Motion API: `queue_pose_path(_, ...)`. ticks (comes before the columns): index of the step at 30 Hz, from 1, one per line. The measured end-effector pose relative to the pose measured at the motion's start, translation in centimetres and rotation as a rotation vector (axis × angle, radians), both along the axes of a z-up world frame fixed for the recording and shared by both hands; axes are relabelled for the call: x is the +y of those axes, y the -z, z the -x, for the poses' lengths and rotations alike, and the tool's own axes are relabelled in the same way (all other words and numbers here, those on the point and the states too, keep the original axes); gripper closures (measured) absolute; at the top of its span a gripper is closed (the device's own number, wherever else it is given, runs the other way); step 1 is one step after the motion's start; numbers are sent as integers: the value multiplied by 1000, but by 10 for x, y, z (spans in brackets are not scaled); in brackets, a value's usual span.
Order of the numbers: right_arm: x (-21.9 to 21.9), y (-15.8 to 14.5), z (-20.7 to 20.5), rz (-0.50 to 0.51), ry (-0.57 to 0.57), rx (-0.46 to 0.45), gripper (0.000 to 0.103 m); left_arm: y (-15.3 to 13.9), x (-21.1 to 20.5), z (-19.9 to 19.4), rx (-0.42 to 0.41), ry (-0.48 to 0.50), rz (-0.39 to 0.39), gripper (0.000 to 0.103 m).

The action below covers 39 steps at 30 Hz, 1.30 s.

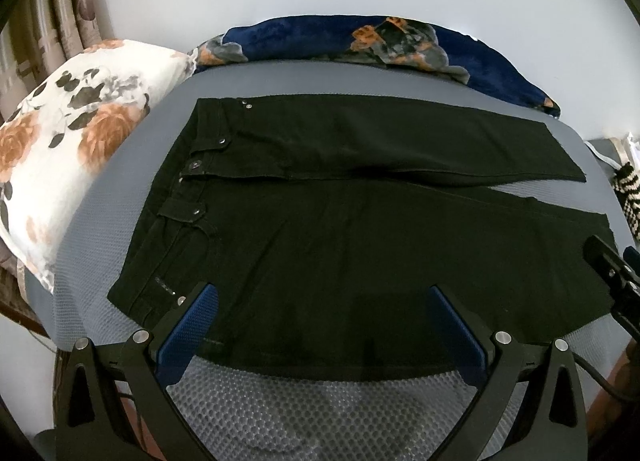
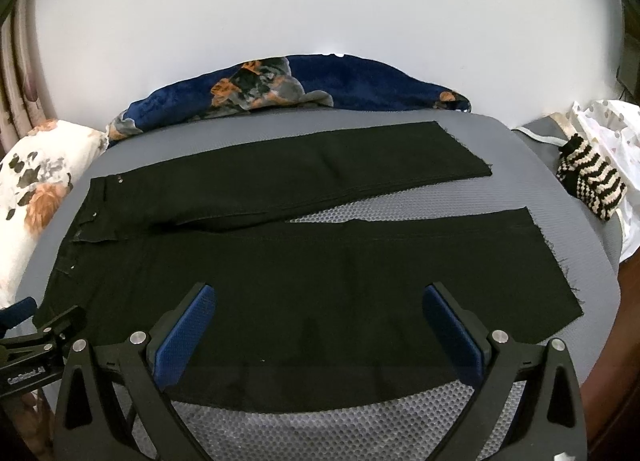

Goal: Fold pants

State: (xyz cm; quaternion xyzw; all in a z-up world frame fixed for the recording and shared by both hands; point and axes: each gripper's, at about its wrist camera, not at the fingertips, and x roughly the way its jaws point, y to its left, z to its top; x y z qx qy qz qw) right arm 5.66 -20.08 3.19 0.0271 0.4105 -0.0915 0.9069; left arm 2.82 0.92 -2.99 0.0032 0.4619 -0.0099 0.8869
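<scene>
Black pants (image 1: 340, 221) are lying flat on a grey mesh mattress (image 1: 320, 413), waistband leftward. From the left wrist, the left gripper (image 1: 320, 325) is hovering wide open, empty, over the near edge; gripping that edge squarely should help. A floral pillow (image 1: 80, 141) is sitting beside.

From the right wrist, the right gripper (image 2: 320, 325) is likewise gaping, holding nothing. A striped knit item (image 2: 592, 185) is lying well apart.

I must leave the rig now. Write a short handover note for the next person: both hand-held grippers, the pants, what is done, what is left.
Left hand-held gripper: open, holds nothing, at the near edge by the waistband end.
Right hand-held gripper: open, holds nothing, at the near edge of the near leg.
Black pants: spread flat on the grey mesh mat, waistband left, legs apart at the hems.
Done: laid out only.
Left: every fold.
</scene>
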Motion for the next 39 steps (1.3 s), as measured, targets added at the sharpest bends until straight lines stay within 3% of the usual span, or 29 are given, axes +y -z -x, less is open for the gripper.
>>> queue_pose_path(8, 1, 4, -15, -98, -39, 16, 0, 5, 8, -14, 18, -24, 7, 0)
queue_pose_path(13, -2, 8, -30, -113, 11, 18, 0, 10, 22, -32, 33, -39, 28, 0)
queue_pose_path(20, -20, 16, -64, -230, 45, 30, 0, 11, 65, -72, 32, -72, 143, 0)
queue_pose_path(26, -22, 6, -97, -175, 60, -51, 0, -2, 126, -118, -28, -126, 185, 0)
queue_pose_path(30, -12, 6, -122, -128, 25, -52, 0, -2, 163, -151, -40, -147, 233, 1)
queue_pose_path(33, 0, 14, -140, -111, 1, -21, 0, 5, 185, -177, -34, -148, 293, 7)
queue_pose_path(37, 15, 27, -158, -100, -25, 16, 0, 23, 209, -214, 12, -118, 411, 31)
queue_pose_path(39, 23, 34, -165, -92, -38, 34, 0, 36, 221, -232, 37, -107, 475, 37)
